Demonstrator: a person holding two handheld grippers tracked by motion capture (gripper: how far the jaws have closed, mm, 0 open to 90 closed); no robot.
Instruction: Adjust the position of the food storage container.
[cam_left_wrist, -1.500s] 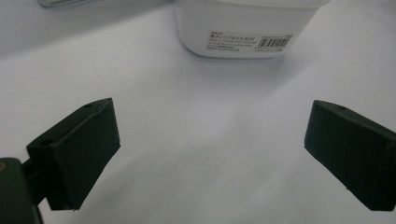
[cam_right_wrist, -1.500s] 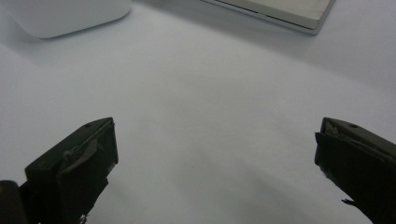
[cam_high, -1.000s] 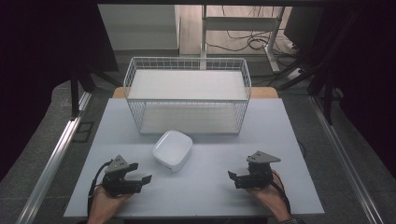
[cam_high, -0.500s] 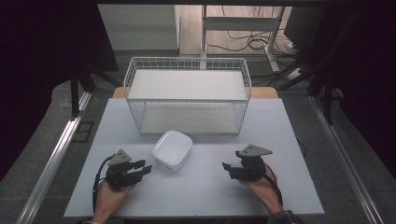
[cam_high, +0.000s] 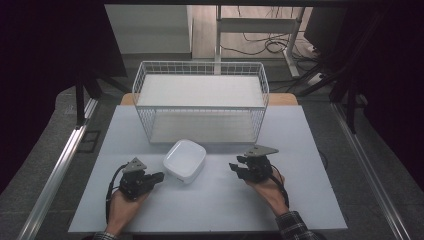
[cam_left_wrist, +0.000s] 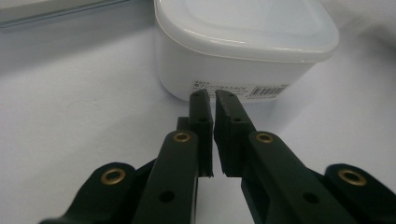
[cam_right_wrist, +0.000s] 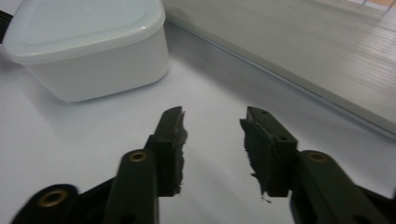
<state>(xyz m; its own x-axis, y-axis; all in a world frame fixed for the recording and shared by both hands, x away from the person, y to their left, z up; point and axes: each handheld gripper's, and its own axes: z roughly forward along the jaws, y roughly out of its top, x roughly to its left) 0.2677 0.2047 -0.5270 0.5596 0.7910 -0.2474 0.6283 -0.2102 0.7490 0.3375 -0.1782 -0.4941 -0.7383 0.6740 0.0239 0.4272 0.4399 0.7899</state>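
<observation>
A white lidded plastic container (cam_high: 185, 160) sits on the white table just in front of a white wire basket (cam_high: 201, 73). My left gripper (cam_high: 159, 176) lies low on the table at the container's left, jaws nearly together with nothing between them; its tips (cam_left_wrist: 211, 99) almost touch the container's labelled side (cam_left_wrist: 243, 65). My right gripper (cam_high: 234, 167) rests to the right of the container, apart from it, jaws spread with only bare table between them (cam_right_wrist: 214, 122). The container (cam_right_wrist: 88, 51) lies ahead and to the left in the right gripper view.
The wire basket's near edge (cam_right_wrist: 299, 70) runs close along the right of my right gripper. Bare table (cam_high: 210, 205) stretches between the two hands. A metal rail (cam_high: 60, 165) runs along the table's left side; dark curtains flank both sides.
Both hands have slid forward and inward toward the container. The left gripper's tips have come up to the container's side; the right gripper has moved closer to it.
</observation>
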